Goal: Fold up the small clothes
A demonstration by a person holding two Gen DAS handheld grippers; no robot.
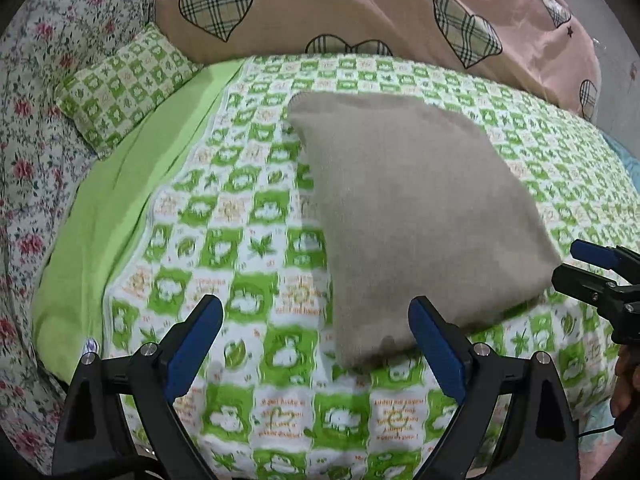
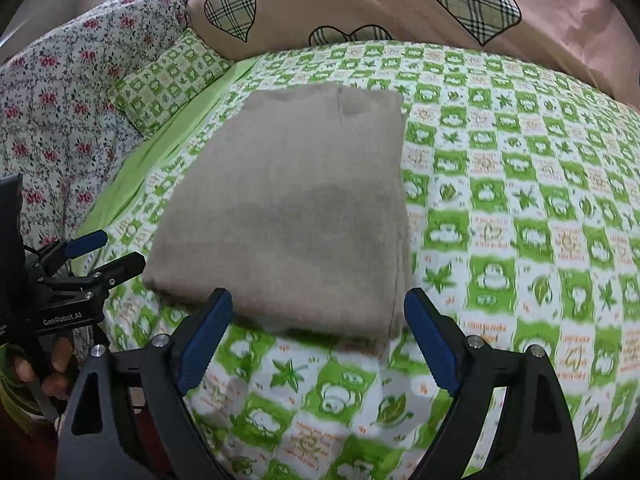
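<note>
A beige-grey garment [image 1: 416, 216] lies folded into a flat rectangle on the green-and-white checked bed sheet [image 1: 248, 248]. It also shows in the right wrist view [image 2: 296, 216]. My left gripper [image 1: 316, 340] is open and empty, just in front of the garment's near left corner. My right gripper [image 2: 318, 336] is open and empty, at the garment's near edge. The right gripper shows at the right edge of the left wrist view [image 1: 576, 268], and the left gripper shows at the left of the right wrist view [image 2: 108, 252].
A pink pillow with plaid hearts [image 1: 360, 12] lies behind the garment. A small green checked pillow [image 1: 124, 88] and a floral quilt [image 1: 36, 120] lie at the left. A plain green sheet strip [image 1: 112, 216] runs along the left side.
</note>
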